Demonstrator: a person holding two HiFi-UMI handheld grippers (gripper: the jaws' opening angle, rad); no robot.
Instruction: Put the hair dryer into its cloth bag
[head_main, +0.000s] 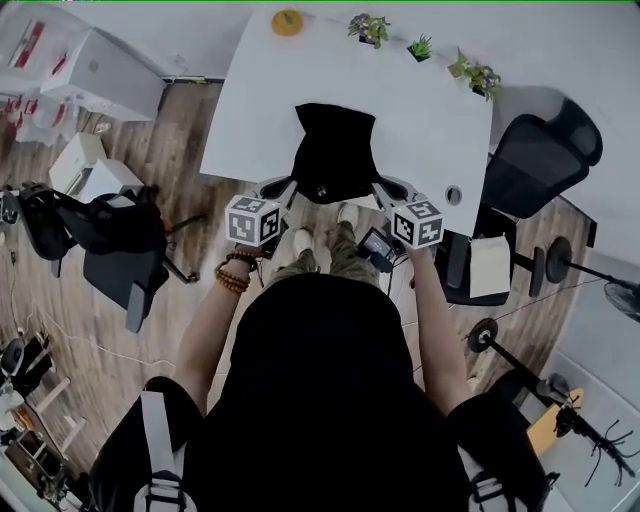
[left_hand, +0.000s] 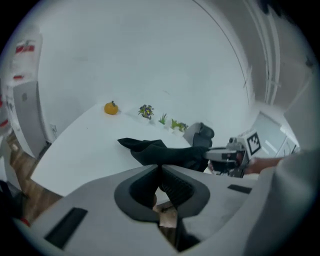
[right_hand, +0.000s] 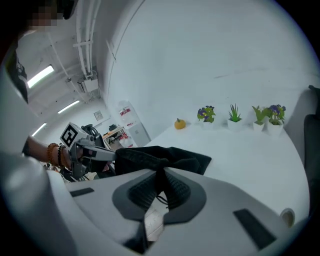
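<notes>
Left gripper (head_main: 284, 188) is clenched on the near-left corner of the cloth bag (head_main: 335, 150). In the left gripper view its pads meet with black fabric pinched at the tips. The bag is black, slack and strung between both claws at the near edge of the white table (head_main: 250, 110). Its far end reaches out over the tabletop, and I can't tell whether that end rests on it. The hair dryer shows in no view. It may already be inside, since the bag looks a bit full, but I can't confirm that. Right gripper (head_main: 386, 190) is clamped the same way on the near-right corner, cloth between its pads in its own view. Risks as I see them: both grips are on thin fabric edges only, so any weight in the bag could drag the cloth out of one claw. If one corner lets go, the bag swings on the other, and whatever is inside could slide out past the table edge onto the wood floor (head_main: 190, 160). Pulling the claws apart unevenly could also tilt the bag and spill it.
</notes>
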